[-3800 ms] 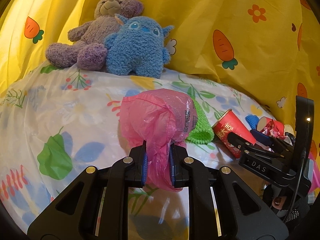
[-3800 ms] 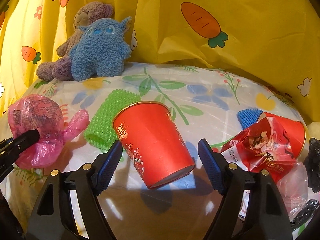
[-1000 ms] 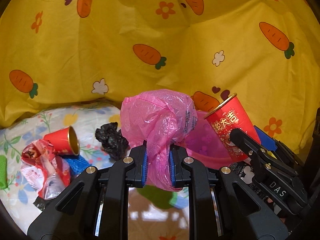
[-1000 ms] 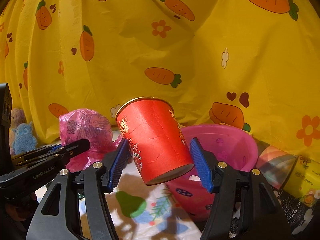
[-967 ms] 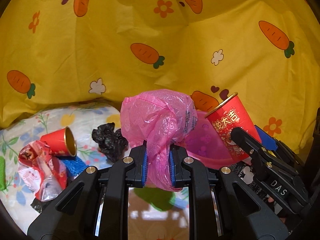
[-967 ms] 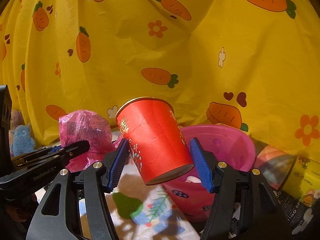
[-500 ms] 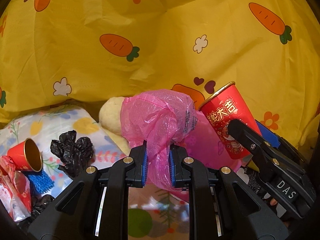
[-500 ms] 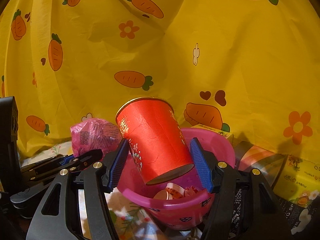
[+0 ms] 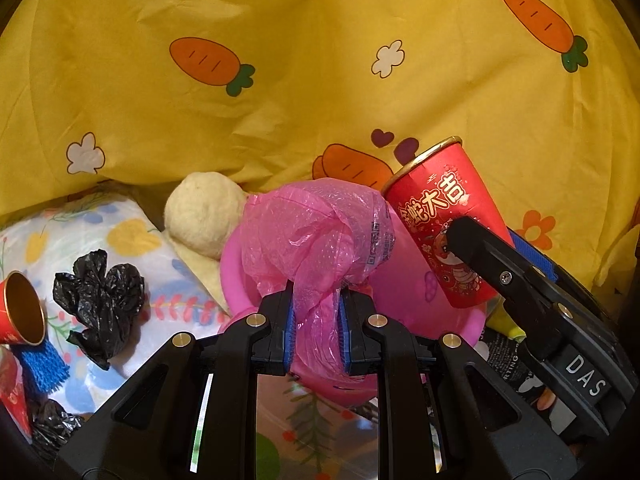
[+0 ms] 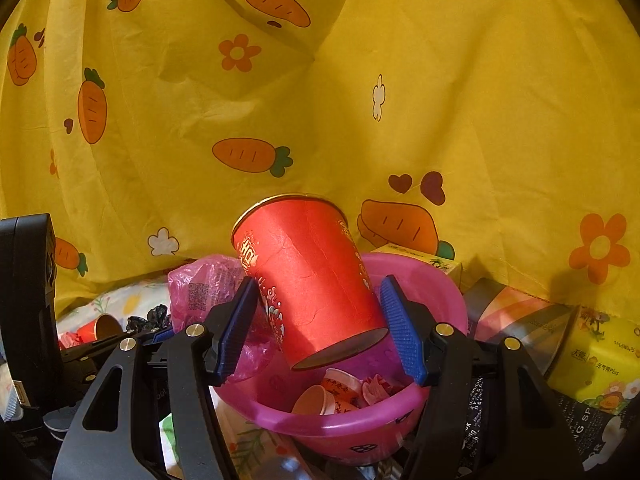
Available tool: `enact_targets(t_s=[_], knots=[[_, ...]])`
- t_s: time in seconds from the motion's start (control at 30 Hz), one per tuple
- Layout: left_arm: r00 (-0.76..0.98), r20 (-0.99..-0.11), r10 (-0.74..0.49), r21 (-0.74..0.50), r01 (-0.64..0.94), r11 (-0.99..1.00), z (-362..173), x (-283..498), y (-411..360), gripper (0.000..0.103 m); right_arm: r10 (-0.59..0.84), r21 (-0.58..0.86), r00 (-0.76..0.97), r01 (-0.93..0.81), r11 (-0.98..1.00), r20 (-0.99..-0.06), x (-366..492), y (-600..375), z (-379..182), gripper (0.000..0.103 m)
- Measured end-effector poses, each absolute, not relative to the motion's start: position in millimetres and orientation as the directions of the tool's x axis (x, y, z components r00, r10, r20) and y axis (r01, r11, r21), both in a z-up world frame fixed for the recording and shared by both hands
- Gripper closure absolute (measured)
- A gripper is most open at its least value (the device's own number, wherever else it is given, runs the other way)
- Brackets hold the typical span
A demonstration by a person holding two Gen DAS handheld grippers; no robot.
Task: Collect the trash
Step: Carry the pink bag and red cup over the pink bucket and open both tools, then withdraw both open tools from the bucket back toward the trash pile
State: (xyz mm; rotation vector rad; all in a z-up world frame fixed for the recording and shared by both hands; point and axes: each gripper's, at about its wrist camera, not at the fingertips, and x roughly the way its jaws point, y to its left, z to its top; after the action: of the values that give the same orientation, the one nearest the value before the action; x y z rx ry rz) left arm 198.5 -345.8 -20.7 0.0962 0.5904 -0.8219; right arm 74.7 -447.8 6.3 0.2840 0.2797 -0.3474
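Both grippers are loaded. With my left gripper (image 9: 316,330) I pinch the twisted neck of a pink plastic bag (image 9: 320,236) between the blue pads (image 9: 289,334), and the puffed body of the bag bulges above the fingertips, hanging over the near rim of the pink basin (image 10: 400,412). With my right gripper (image 10: 320,334) I clamp a tall red paper cup (image 10: 308,280) by its sides; the cup tilts, gold-rimmed mouth up and away from me, base hanging above the inside of the basin. Some small paper cups (image 10: 320,398) and scraps lie in the bottom of that basin.

From the left wrist view, the red cup sits just right of the bag, over the basin's far side. Off to the left, on the flowered sheet (image 9: 132,240), lie a crumpled black bag (image 9: 98,292), a small red cup (image 9: 20,312) on its side and a blue scrubber (image 9: 40,362). A cream plush ball (image 9: 202,212) rests against the basin's left edge. Yellow carrot-print cloth (image 10: 320,100) hangs behind everything, and boxes (image 10: 592,356) stand right of the basin.
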Motion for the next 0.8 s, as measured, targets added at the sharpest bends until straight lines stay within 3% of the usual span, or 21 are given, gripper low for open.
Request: enact_targets(t_s=[0.2,0.27,0.37,0.43,0.6,0.8], knots=[[0.51,-0.542,-0.668,-0.148,0.725,0.673,-27.9,201.3,-355.1,0.086,-0.296,0.237,0.897,0.381,0.893,-0.327,78.2,-454.4,2.0,0.04],[0.498,-0.553,-0.668,-0.152,0.728,0.669,-31.1,203.1,-357.3,0.081,-0.296,0.243,0.896,0.384,0.891,-0.332,79.4,-457.1,0.8,0.04],[0.499,-0.554,-0.666,-0.153,0.725,0.671,-35.4,204.7,-357.0,0.052,-0.298,0.25,0.893,0.39,0.886,-0.337,80.9,-460.1,-0.9,0.04],[0.536,-0.541,-0.648,-0.138,0.703,0.697,-36.0,204.0,-352.3,0.028,-0.297,0.258,0.892,0.392,0.883,-0.341,81.8,-462.6,-2.2,0.04],[0.573,-0.541,-0.616,-0.171,0.642,0.747,-36.2,212.5,-330.9,0.015,-0.298,0.272,0.889,0.4,0.875,-0.349,84.3,-467.9,-6.4,0.04],[0.596,-0.525,-0.608,-0.222,0.593,0.774,-33.4,213.5,-305.1,0.012,-0.287,0.273,0.889,0.394,0.878,-0.358,89.1,-466.2,-8.3,0.04]])
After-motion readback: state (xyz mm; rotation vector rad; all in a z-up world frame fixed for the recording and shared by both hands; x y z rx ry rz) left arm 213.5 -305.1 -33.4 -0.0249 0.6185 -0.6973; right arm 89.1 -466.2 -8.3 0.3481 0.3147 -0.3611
